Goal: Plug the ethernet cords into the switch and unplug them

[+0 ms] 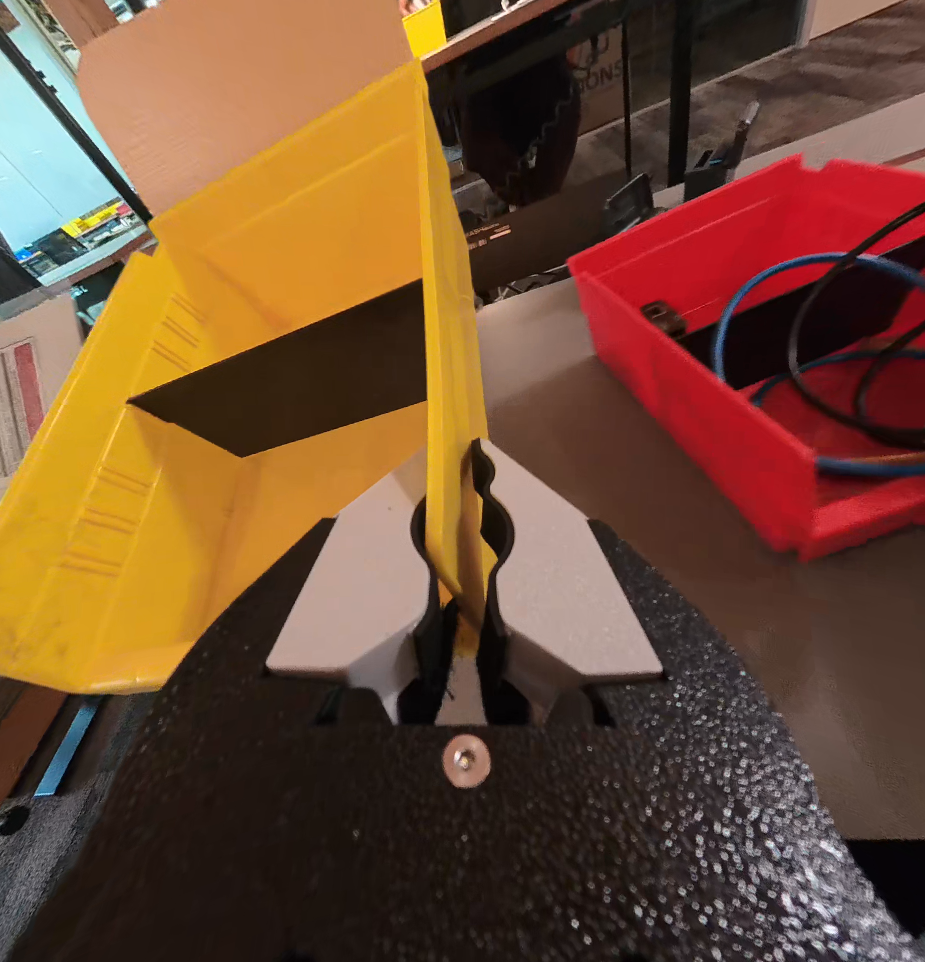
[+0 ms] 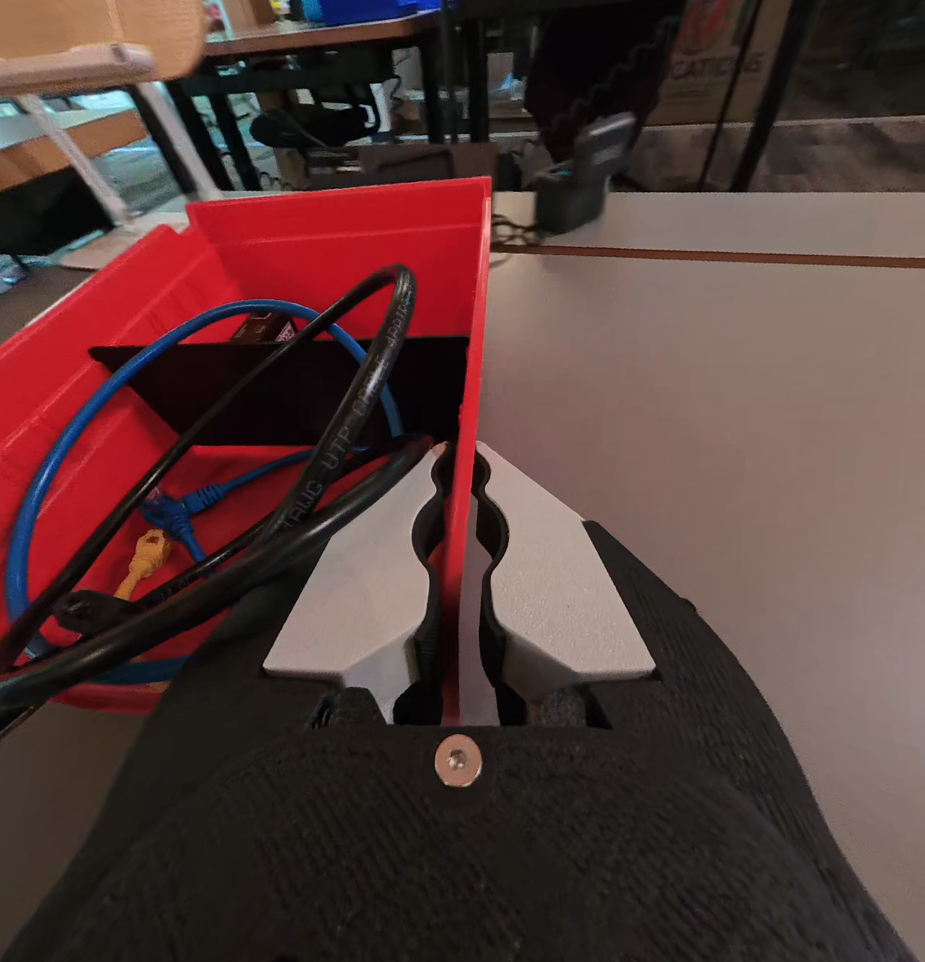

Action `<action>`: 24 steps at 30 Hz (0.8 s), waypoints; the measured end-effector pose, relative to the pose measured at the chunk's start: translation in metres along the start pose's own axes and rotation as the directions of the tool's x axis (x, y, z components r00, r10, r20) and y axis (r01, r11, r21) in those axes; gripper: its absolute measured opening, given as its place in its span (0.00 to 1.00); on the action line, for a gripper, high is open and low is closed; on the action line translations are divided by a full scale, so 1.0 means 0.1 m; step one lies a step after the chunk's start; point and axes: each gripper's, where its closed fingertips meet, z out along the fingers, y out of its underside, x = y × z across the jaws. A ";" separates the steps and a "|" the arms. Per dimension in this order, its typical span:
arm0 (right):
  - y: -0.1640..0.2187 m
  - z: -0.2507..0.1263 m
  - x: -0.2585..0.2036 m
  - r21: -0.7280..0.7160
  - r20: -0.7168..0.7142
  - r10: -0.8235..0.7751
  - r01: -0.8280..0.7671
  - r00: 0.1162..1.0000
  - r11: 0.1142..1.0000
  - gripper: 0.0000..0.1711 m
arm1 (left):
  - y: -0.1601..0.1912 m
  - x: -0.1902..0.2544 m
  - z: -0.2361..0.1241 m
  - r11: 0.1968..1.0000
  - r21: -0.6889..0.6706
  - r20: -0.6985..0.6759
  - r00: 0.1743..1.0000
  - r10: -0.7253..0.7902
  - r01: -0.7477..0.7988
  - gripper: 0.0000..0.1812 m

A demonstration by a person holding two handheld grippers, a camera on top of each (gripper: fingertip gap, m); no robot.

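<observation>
My left gripper (image 1: pixel 450 471) is shut on the right side wall of a yellow bin (image 1: pixel 189 468), which is tilted and holds only a black divider (image 1: pixel 293 375). My right gripper (image 2: pixel 461 448) is closed over the right side wall of a red bin (image 2: pixel 345 234). One finger is inside the bin and one outside. In the red bin lie a coiled blue ethernet cord (image 2: pixel 49 468), a black cord (image 2: pixel 377 375), an orange plug (image 2: pixel 148 552) and a small dark switch (image 2: pixel 265 329) behind a black divider. The red bin also shows in the left wrist view (image 1: pixel 684 395).
Both bins are over a grey table (image 2: pixel 710 416). A brown seam (image 2: pixel 710 256) crosses the table far right. A dark device (image 2: pixel 580 172) stands at the table's back edge. A cardboard box (image 1: pixel 231 104) rises behind the yellow bin. Desks and clutter lie beyond. My right fingertips sit around 35 centimetres from my left ones.
</observation>
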 end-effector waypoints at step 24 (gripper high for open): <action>-0.34 -1.09 0.79 0.295 0.063 -0.139 0.115 0.988 0.948 0.40 | -1.19 0.97 -0.38 0.931 0.345 -0.184 0.965 0.189 -0.117 0.03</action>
